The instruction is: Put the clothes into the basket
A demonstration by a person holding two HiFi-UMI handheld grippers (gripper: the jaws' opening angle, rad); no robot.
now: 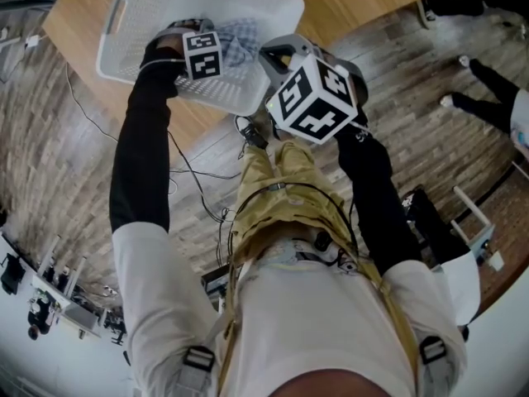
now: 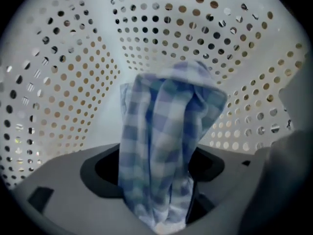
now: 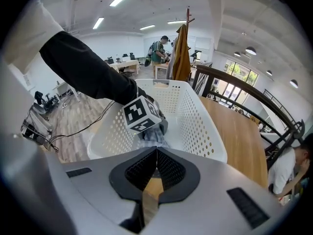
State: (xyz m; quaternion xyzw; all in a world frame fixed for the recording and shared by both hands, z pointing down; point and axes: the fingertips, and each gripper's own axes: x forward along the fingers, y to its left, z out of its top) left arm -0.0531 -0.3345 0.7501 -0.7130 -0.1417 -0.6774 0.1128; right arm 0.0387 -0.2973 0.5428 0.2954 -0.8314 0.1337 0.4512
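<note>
A blue-and-white checked cloth hangs down inside the white perforated basket. My left gripper points straight down into the basket, its jaws standing wide with the cloth loose between them and dark gaps on both sides. In the head view the basket stands on a wooden table, the cloth beside the left gripper. My right gripper hovers just outside the basket's near rim, jaws shut with nothing in them; it looks toward the left gripper's marker cube.
The wooden table runs on to the right of the basket. Cables trail over the wood floor below. A coat rack with a brown coat stands behind the basket. One person is at the back, another's legs at the right.
</note>
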